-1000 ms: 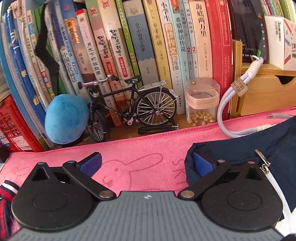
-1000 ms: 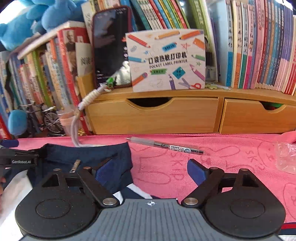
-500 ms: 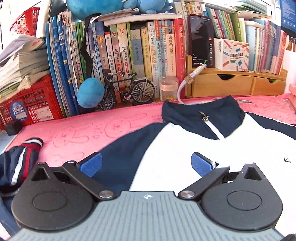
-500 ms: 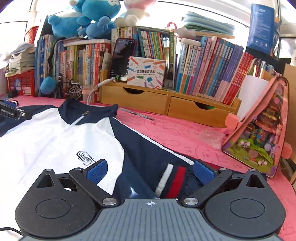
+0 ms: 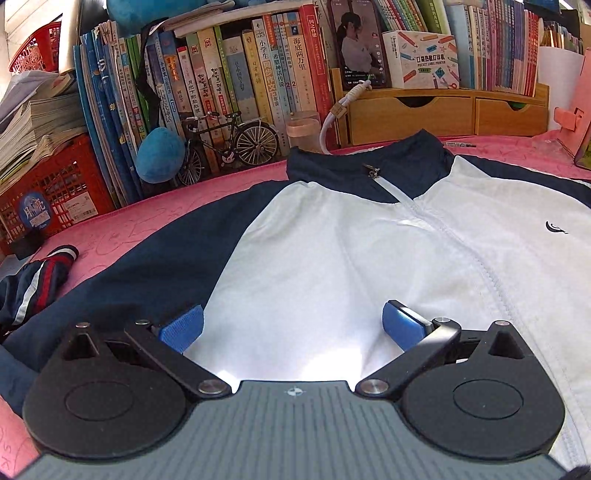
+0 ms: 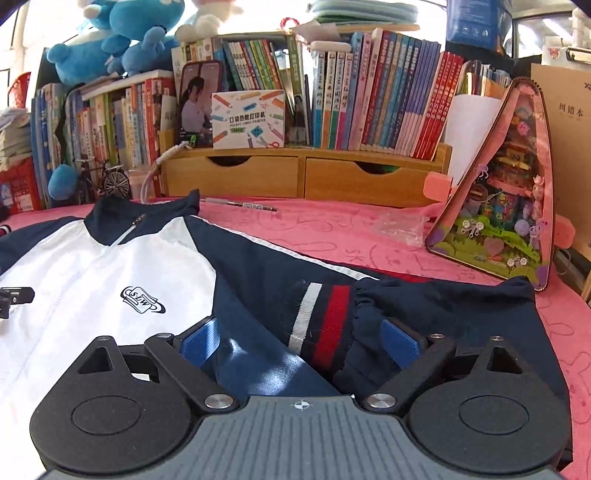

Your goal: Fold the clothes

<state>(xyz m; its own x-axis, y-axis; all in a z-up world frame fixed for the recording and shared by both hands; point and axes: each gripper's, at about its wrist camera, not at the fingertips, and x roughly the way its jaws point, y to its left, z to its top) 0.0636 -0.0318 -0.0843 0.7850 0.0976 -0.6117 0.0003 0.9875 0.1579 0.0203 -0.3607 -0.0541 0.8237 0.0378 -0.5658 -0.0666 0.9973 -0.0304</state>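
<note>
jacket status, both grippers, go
Left gripper open over white front. Right gripper open over striped cuff. Jacket flat, zipped, unfolded. Nothing lying on it.

Your two views were brightly lit and mostly sharp. Strong daylight came from the upper left in the right wrist view, washing out the window [image 6: 22, 33] behind the blue plush toys [image 6: 118, 40]. In the left wrist view, the white front of the jacket [image 5: 332, 266] blew out to glare near the bottom. The fisheye bent the books [image 5: 221, 85] toward the edges, and the corners went dark.
</note>
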